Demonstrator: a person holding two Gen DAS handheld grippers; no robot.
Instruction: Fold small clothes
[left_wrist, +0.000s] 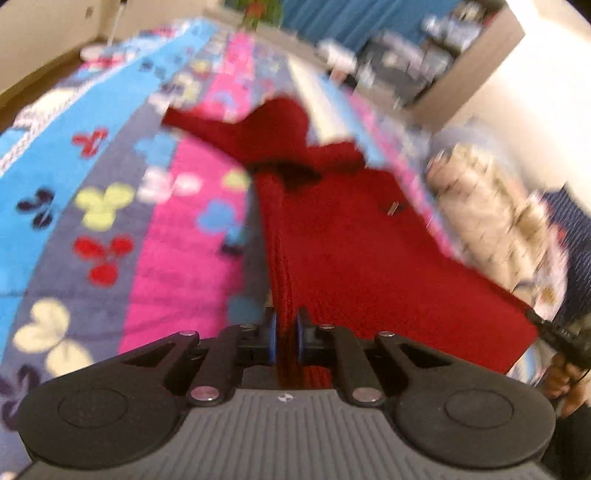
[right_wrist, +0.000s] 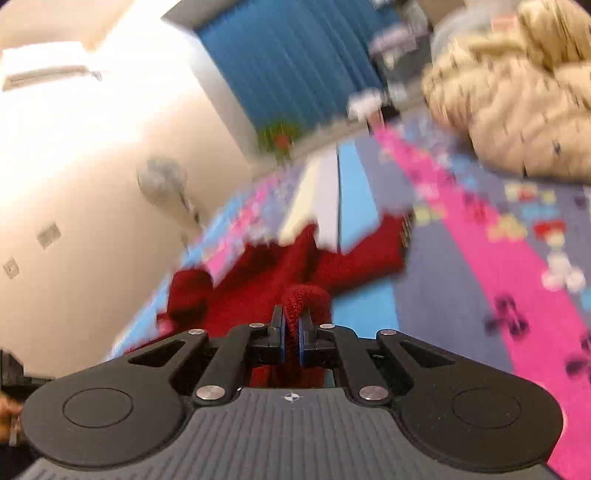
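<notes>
1. We see a red knitted garment (left_wrist: 351, 236) spread over a colourful bedcover (left_wrist: 177, 236) with pink, blue and grey-purple stripes and butterfly shapes.
2. Our left gripper (left_wrist: 286, 338) has its jaws pressed together on a ribbed edge of the red garment — the knit runs straight up from between the blue pads (left_wrist: 272, 338), and the cloth stretches away from there toward the far end of the bedcover.
3. In the left wrist view the garment fans out to the right of the gripper; a sleeve-like part reaches toward the upper left, and a small pale tag (left_wrist: 393, 207) shows on the body of the cloth.
4. Our right gripper (right_wrist: 291, 341) is likewise clamped on the red garment (right_wrist: 280, 273) — a bunched loop of knit bulges up just beyond its fingertips.
5. In the right wrist view the rest of the garment trails away from the gripper across the bedcover (right_wrist: 461, 266), with one part reaching right and another bunched at the left.
6. A beige, fluffy bundle (right_wrist: 517, 99) lies on the bedcover at the upper right, apart from the garment.
7. A blue curtain (right_wrist: 291, 66) hangs behind, and a standing fan (right_wrist: 162, 181) is by the pale wall.
8. Both views are blurred, so we cannot tell finer details of the knit.
</notes>
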